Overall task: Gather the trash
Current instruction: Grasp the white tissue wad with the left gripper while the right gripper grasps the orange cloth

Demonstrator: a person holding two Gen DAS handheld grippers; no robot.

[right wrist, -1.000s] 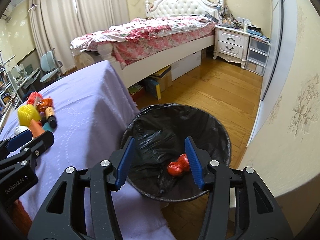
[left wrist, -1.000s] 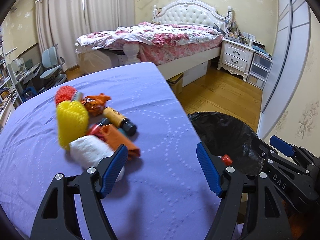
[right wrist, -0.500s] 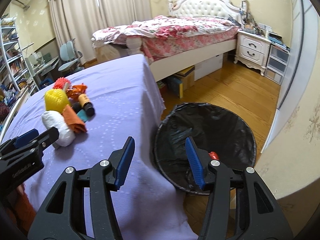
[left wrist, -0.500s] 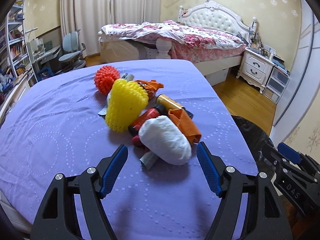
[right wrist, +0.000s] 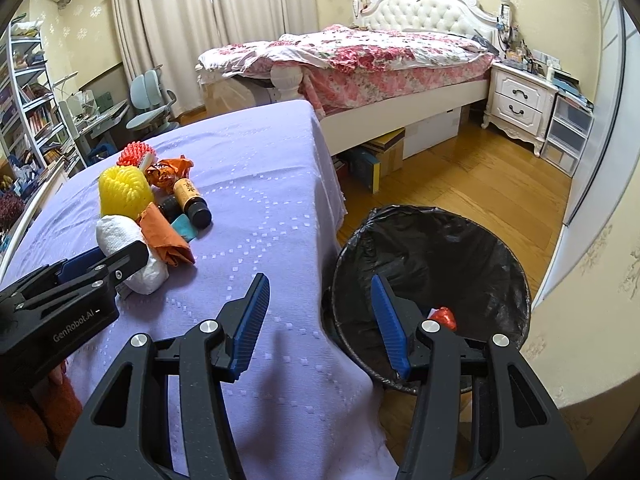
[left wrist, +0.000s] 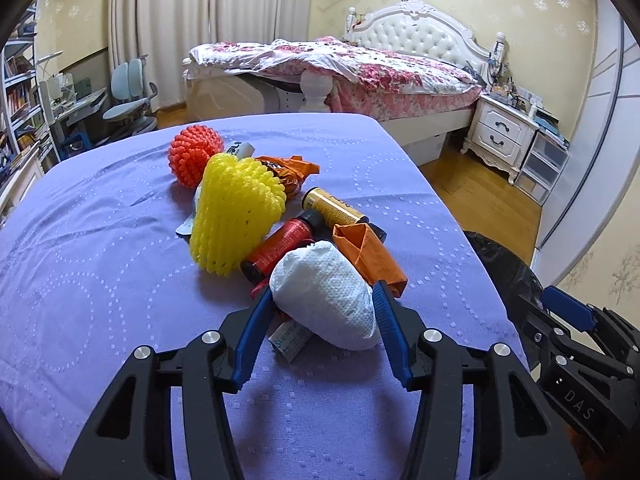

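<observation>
left gripper (left wrist: 322, 300): was spread wide w/ the wad sitting loose in the gap 0.5 s ago; now the blue pads are pinched in on both sides of the white paper towel wad (left wrist: 326, 296). Looks clamped, tho the wad is prob. still resting on the cloth, can't tell if it's lifted.

paper towel wad: near end of the trash pile, on the purple tablecloth (left wrist: 100, 280), on top of a small printed packet (left wrist: 290, 340).

rest of pile: hasn't shifted. yellow foam fruit net (left wrist: 236, 216) touching the red bottle (left wrist: 280, 246); orange wrapper (left wrist: 368, 254) just right of the wad; brown bottle (left wrist: 334, 210) behind it; red spiky ball (left wrist: 195, 156) at the far end, crumpled snack bag (left wrist: 290, 172) next to it.

right gripper (right wrist: 320, 320): pads apart, nothing between them, same as 0.5 s ago. Hanging over the table edge, one finger over cloth, the other over the bin.

trash bin (right wrist: 500, 248): black liner, on the wood floor right beside the table. Red scrap (right wrist: 444, 316) at the bottom, partly hidden by the right finger.

cam shift: both views swung a bit more toward the pile vs before.
</observation>
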